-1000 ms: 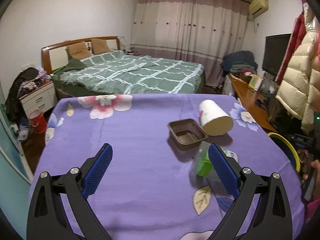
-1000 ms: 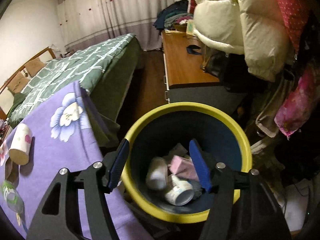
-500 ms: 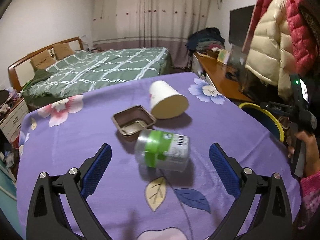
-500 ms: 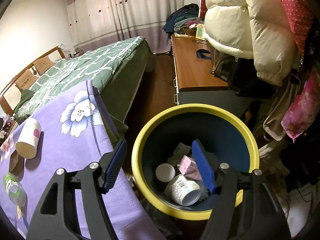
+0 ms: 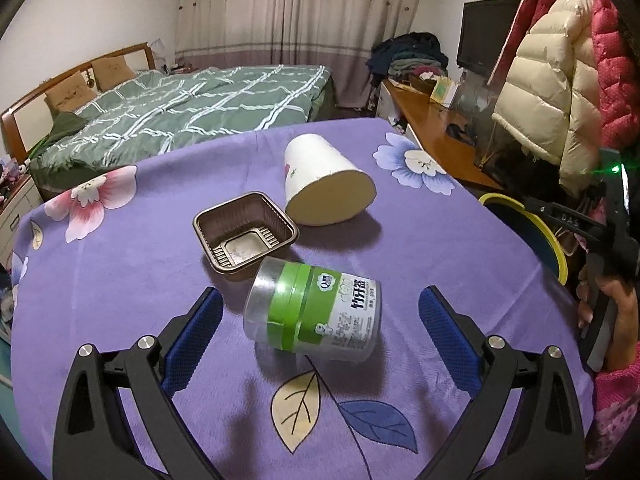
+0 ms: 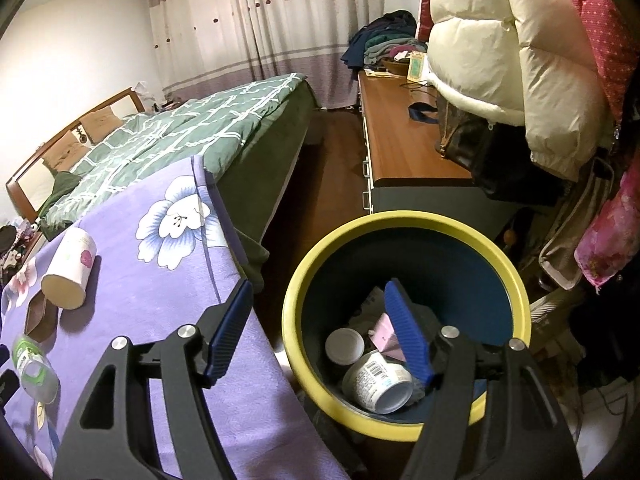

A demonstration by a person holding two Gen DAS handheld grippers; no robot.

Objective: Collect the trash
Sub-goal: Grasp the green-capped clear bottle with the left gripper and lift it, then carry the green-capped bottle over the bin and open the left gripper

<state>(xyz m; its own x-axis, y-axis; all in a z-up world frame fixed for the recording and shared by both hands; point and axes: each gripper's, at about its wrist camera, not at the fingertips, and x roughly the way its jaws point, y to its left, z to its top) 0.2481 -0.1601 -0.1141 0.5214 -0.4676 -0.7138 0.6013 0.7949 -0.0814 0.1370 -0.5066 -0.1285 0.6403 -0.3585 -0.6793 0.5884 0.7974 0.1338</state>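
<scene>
Closing on the clear plastic jar with the green band and white label, which lies on its side on the purple flowered counter between the spread, empty left claw, could squeeze it along its length and roll or squirt it away. Its long axis runs left to right, clear end left, labelled end right. Farther off sit the brown square plastic tray and tipped white paper cup; the right claw hangs released over the yellow-rimmed bin.
</scene>
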